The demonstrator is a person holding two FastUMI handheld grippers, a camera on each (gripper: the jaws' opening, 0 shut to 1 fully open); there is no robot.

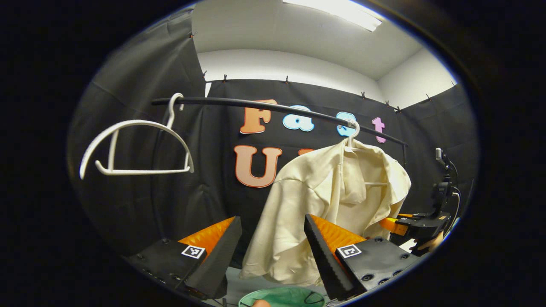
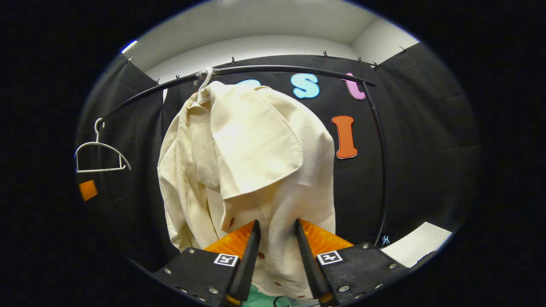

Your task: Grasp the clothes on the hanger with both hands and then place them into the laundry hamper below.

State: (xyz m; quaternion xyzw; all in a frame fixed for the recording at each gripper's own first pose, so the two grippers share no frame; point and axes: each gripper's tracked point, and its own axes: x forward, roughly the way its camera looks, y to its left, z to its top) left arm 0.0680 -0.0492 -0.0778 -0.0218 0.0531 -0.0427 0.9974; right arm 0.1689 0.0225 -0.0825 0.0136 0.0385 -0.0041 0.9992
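Cream shirt (image 2: 251,162) hangs mid-frame on the rail (image 2: 298,68), soft, light and floppy. Right gripper (image 2: 275,238) half-closed around its hem, left gripper (image 1: 273,251) wide; pinch thick folds near shoulders.

We see a black clothes rail (image 1: 264,105) curving across the booth in the left gripper view, and an empty white plastic hanger (image 1: 136,147) hooked on it near its left end, tilted slightly. In the right gripper view we find the same rail (image 2: 290,68) bending down into a black upright post (image 2: 382,162) at its right end, the empty hanger (image 2: 101,155) far off to the left. Above, we note a white ceiling with a lit ceiling light panel (image 1: 337,10).
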